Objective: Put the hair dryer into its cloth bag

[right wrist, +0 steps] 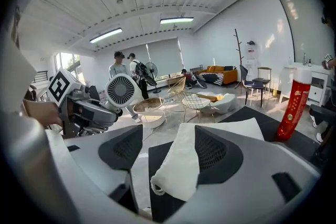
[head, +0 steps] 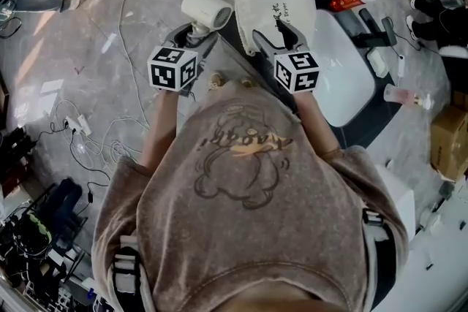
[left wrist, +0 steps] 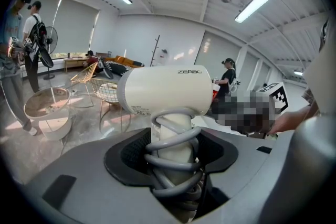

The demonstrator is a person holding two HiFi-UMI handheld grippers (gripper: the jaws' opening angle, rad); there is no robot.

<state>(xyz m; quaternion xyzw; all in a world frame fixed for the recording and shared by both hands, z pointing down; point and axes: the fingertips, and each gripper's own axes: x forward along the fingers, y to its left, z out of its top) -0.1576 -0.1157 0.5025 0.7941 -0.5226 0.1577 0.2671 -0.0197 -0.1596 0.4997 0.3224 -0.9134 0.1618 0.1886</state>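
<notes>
With left gripper (left wrist: 176,150) clamping dryer (left wrist: 165,89), right gripper (right wrist: 169,150) stands wide (bag (right wrist: 181,165) hem loose between). Pinch hem, then feed dryer in from 9 o'clock.

Head view overhead, steep; gripper views close, sharing hair dryer (head: 207,9)

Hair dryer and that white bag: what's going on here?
A person works two handheld grippers. The left gripper is clamped on the hair dryer by its handle. The right gripper has its jaws open, an edge of the cloth bag between them, not pinched. The dryer is not in the bag yet.
</notes>
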